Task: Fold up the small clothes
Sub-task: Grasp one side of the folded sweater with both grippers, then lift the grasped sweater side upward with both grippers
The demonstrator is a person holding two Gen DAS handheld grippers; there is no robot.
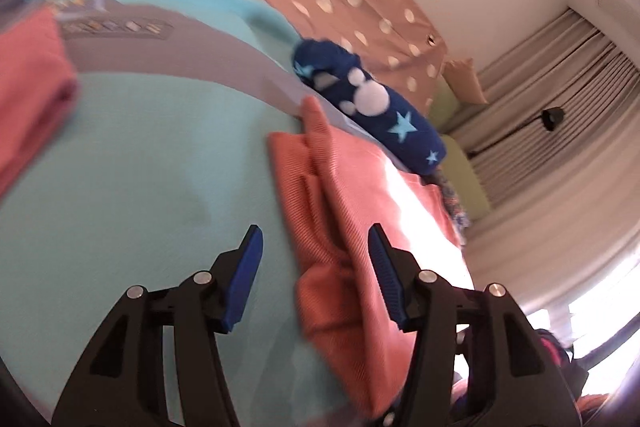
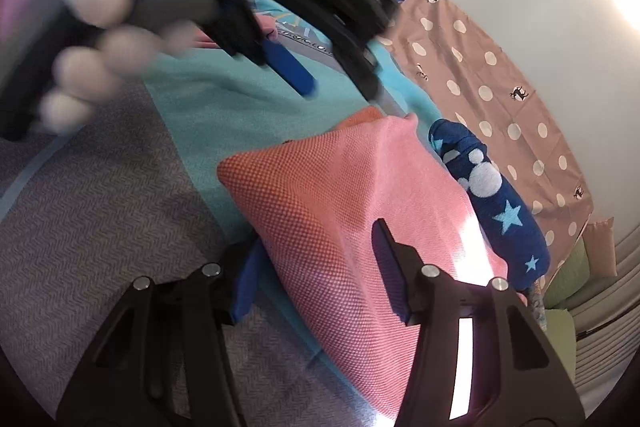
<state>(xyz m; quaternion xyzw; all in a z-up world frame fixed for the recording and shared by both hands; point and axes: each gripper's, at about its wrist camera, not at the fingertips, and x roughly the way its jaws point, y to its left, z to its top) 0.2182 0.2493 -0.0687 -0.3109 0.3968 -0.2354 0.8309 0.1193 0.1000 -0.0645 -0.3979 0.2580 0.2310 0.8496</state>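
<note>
1. We found the left claw [image 1: 314,231] released: its jaws stood apart and neither pad pressed on cloth. Its left finger hung over the bare teal bedspread [image 1: 140,167], while its right finger lay over the near edge of the salmon garment [image 1: 348,179].
2. The salmon garment lay on the bed, already doubled. A second folded red piece [image 1: 28,75] lay well apart at the far left, and a navy star-print garment [image 1: 372,107] lay just beside the salmon one on its far side.
3. We judged the step in hand to be finishing and settling this fold. To do it well, we recommended the following:
   - Keep the free edges stacked flush.
   - Lower the fold flat before letting go.
   - Draw each claw straight back, so that no pad drags a layer open.
   - Keep clear of the navy garment.
4. In the right wrist view, the salmon garment filled the gap of the right claw [image 2: 316,239]. Its left finger was partly hidden behind the cloth edge and its right finger lay in front of the cloth. We could not tell whether the pads clenched the cloth or merely straddled it.
5. The person's hand [image 2: 92,59], which bore the left claw, showed blurred at the upper left of that view.
</note>
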